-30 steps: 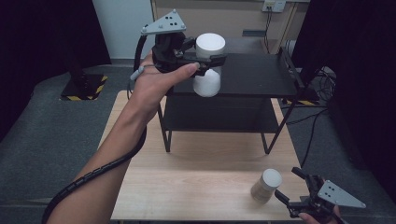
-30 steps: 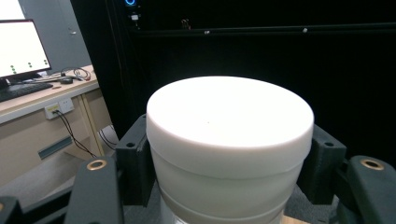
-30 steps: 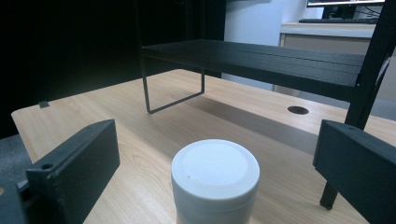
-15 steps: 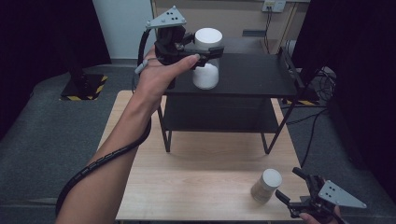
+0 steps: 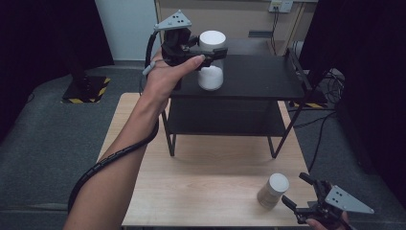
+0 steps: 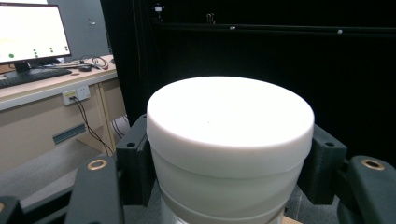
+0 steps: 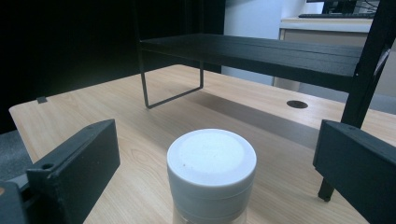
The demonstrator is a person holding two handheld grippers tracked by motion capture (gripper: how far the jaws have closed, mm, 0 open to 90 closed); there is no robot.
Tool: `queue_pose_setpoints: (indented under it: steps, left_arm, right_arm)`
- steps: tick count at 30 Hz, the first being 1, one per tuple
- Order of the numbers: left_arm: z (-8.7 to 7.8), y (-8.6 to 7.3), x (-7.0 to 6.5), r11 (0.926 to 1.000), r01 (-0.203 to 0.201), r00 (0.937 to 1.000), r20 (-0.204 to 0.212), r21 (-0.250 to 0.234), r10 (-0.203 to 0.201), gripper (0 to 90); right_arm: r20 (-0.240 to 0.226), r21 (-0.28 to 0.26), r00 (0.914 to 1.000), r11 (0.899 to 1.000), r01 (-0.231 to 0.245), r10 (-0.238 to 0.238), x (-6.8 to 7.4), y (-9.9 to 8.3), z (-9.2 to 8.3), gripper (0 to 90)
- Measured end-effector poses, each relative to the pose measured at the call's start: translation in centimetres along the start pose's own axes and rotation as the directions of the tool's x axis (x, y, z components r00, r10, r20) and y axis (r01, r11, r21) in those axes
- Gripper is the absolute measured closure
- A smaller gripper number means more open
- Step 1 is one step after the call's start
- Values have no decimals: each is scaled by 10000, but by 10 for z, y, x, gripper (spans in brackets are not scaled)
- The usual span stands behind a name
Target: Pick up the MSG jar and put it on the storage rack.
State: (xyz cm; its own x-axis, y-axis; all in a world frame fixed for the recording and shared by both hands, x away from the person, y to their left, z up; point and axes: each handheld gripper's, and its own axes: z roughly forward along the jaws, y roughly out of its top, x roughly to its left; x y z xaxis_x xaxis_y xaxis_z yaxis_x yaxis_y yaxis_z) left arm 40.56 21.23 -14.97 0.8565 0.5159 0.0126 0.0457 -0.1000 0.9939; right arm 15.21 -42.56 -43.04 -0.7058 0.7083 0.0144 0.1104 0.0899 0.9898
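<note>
Lowered white jar (image 5: 211,57), unlabelled lid

My left gripper (image 5: 218,51) holds one jar (image 5: 211,60) over the rack's (image 5: 258,79) top shelf, at its left end. The rack stands at the far side of the table (image 5: 201,184) — a second jar (image 5: 273,189) stands near the front right corner, between my right gripper's (image 5: 299,194) jaws.

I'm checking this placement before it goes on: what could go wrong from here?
The left gripper clamps the white jar only around its lid, so the body might slip or unscrew. It hangs near the shelf edge and could tip. The right gripper stands open by the second jar and might nudge it.
</note>
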Motion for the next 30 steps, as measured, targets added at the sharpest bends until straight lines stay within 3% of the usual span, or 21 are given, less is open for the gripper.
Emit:
queue_pose_setpoints:
  steps: [20,30]
  left_arm:
    - [7,-4,7,9984,369,9987,-368,438,-353,333]
    - [8,5,5,9964,92,9994,-338,846,-64,333]
  right_arm:
    - [55,-8,10000,10000,-39,39,-2,-1,-2,11]
    - [7,56,10000,10000,-54,54,-1,-1,0,11]
